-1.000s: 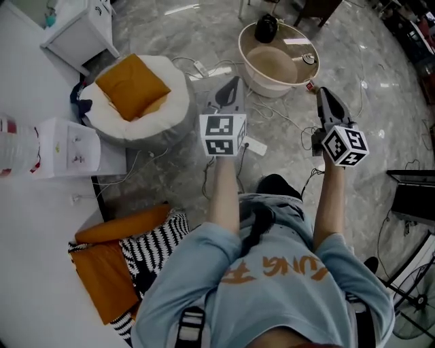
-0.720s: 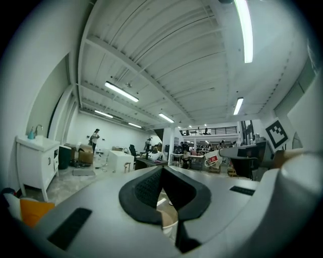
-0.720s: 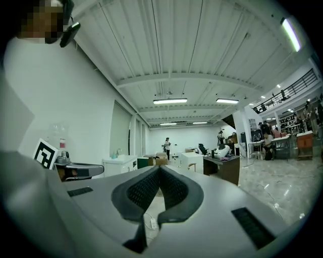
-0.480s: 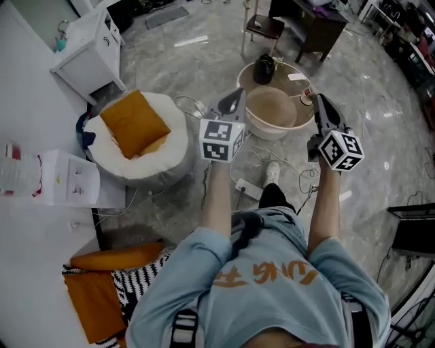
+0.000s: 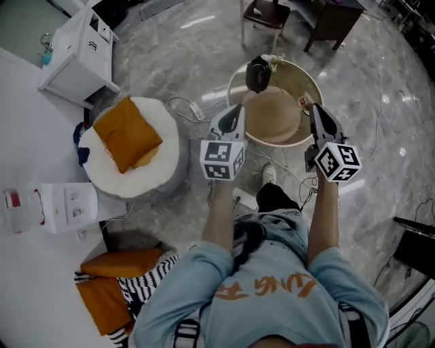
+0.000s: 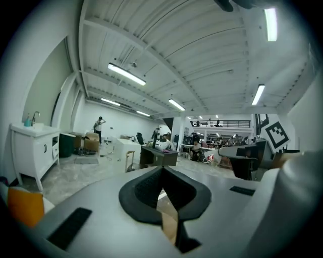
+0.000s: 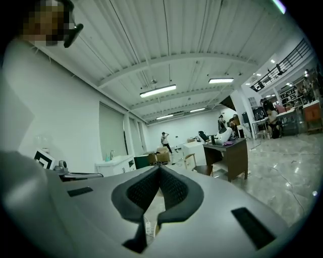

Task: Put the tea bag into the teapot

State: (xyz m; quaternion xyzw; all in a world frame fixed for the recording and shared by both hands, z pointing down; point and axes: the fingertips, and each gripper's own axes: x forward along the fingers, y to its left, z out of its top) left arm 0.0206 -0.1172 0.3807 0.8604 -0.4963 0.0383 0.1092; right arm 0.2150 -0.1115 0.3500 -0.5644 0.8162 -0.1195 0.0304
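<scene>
A black teapot (image 5: 258,73) stands at the far side of a round beige table (image 5: 297,136) in the head view. A small item (image 5: 304,102) lies near the table's right rim; it is too small to tell whether it is the tea bag. My left gripper (image 5: 234,110) points at the table's near left rim, jaws together and nothing in them. My right gripper (image 5: 315,110) hovers over the near right rim, also shut and empty. In the left gripper view the jaws (image 6: 162,169) meet at their tips, as they do in the right gripper view (image 7: 159,167).
A white pouf with an orange cushion (image 5: 129,139) sits to the left, with a white cabinet (image 5: 78,44) behind it. Cables and a power strip (image 5: 245,200) lie on the marble floor. A chair (image 5: 265,13) and a dark desk (image 5: 336,13) stand beyond the table.
The person has walked forward: the round table and teapot have come nearer, and both gripper tips now reach its near rim. Both grippers stay shut.
</scene>
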